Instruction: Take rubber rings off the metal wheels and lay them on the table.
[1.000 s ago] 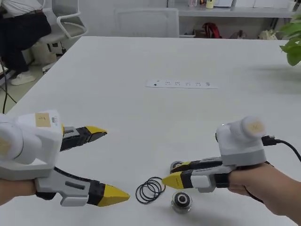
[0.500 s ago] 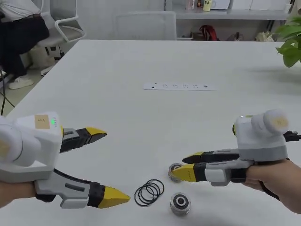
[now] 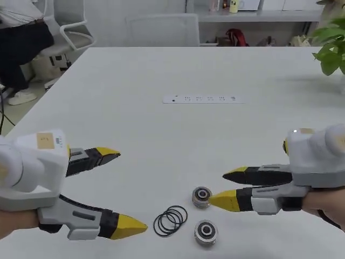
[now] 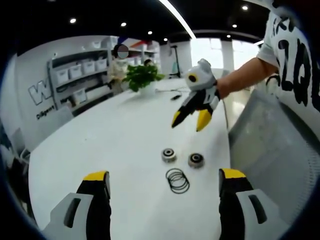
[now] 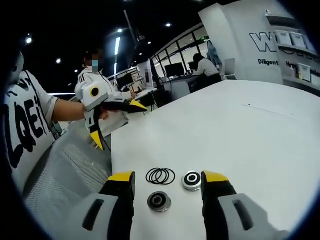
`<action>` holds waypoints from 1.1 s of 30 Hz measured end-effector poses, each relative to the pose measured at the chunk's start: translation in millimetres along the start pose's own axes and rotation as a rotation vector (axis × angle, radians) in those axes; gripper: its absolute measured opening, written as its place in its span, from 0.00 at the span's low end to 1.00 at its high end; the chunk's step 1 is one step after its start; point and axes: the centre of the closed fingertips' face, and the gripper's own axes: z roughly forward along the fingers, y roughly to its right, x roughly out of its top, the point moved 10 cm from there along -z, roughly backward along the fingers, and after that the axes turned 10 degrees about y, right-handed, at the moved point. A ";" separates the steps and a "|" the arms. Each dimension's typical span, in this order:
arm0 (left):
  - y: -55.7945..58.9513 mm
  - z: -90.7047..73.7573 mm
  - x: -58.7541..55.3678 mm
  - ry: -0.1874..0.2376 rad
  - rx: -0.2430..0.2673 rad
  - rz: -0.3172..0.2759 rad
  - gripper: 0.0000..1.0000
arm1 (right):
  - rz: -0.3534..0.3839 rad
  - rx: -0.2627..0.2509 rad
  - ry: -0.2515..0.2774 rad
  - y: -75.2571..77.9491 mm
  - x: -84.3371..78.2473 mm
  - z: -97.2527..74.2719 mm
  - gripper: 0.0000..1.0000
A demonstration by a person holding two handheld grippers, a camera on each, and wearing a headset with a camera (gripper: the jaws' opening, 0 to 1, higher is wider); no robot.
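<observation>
Since the rubber rings (image 3: 170, 220) lie in a loose overlapping bunch on the table (image 3: 161, 129), just beside the two metal wheels (image 3: 206, 231) that rest flat and apart from each other, the stripping looks mostly or wholly done; whether a ring is left in either groove I cannot tell. The left gripper (image 3: 120, 190) hovers to the left of the rings with its jaws spread wide and empty, probably parked clear of the work. The right gripper (image 3: 226, 187), jaws parted and holding nothing, has its lower tip just beside the farther wheel (image 3: 201, 196), a stance suited to pinching that wheel should a ring remain
</observation>
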 end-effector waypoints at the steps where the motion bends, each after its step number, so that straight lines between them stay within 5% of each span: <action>1: 0.2 0.0 -0.1 -0.001 -0.001 0.000 0.91 | -0.010 0.001 -0.001 -0.8 -0.1 -1.5 0.52; 15: 0.4 0.3 -3.2 -0.005 0.001 -0.002 0.91 | -0.222 0.005 -0.079 -2.5 -14.1 -27.5 0.68; 33: 0.1 -3.0 -12.9 -0.022 0.011 -0.008 0.94 | -0.296 -0.009 -0.135 -3.0 -30.5 -43.1 0.79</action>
